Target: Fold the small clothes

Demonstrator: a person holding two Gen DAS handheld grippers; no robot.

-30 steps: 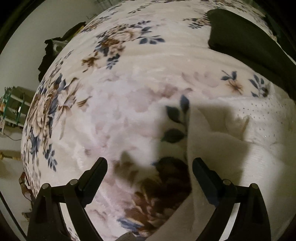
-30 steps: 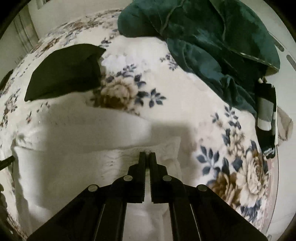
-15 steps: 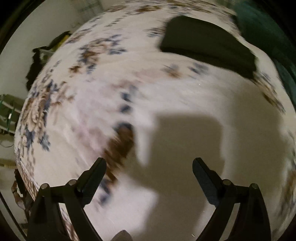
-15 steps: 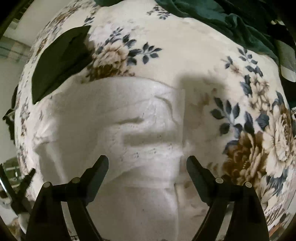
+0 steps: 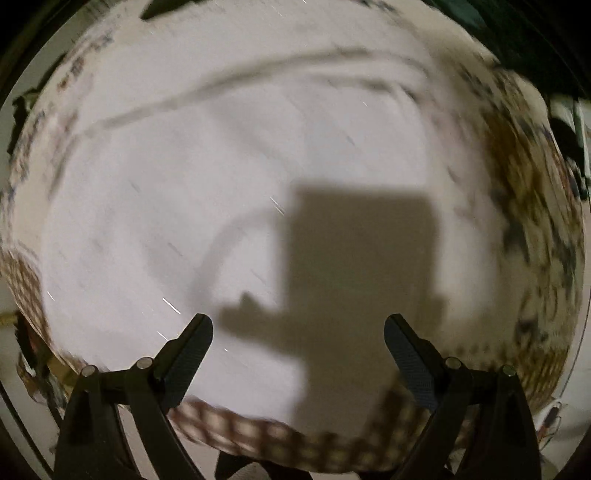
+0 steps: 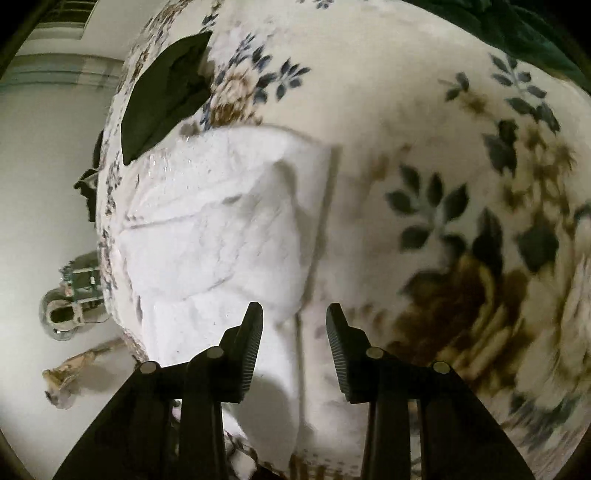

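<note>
Floral blanket (image 6: 424, 122) fills the bed, the white garment (image 6: 221, 229) lies on it, part folded, beside a dark folded cloth (image 6: 162, 92), and over it the left gripper (image 5: 298, 332) hangs spread wide and empty while the right gripper (image 6: 294, 325) narrows, nothing pinched yet.

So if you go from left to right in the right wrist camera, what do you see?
Pale floor → black cloth → white garment → flowered blanket → dark green fabric at the top right corner.
</note>
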